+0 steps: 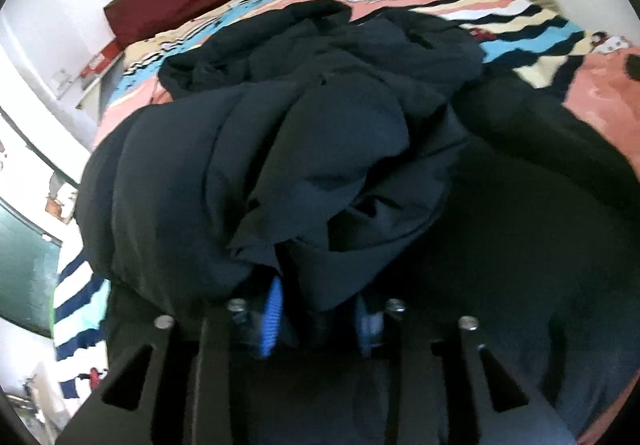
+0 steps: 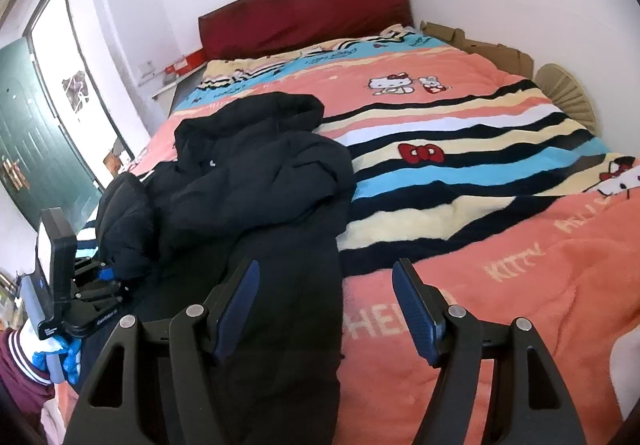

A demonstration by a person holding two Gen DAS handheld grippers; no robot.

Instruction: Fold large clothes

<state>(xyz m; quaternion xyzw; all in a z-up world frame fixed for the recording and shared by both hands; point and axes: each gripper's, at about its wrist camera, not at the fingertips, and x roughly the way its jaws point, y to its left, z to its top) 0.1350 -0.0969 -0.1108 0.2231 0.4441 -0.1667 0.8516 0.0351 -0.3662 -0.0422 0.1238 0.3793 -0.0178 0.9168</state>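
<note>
A large dark navy padded jacket [image 2: 256, 189] lies crumpled on the left side of the bed, hood toward the headboard. In the left wrist view it [image 1: 320, 149] fills most of the frame. My left gripper [image 1: 316, 309] is shut on a bunched fold of the jacket; its blue pads [image 1: 272, 317] show under the cloth. It also shows at the left of the right wrist view [image 2: 108, 277], gripping the jacket's near left edge. My right gripper [image 2: 324, 285] is open and empty, just above the jacket's near right edge and the blanket.
The bed carries a pink, blue and striped Hello Kitty blanket [image 2: 480, 173]. A dark red headboard [image 2: 304, 9] stands at the far end. Flattened cardboard [image 2: 488, 49] and a fan [image 2: 568, 93] lie along the right wall. A green door [image 2: 28, 149] is at the left.
</note>
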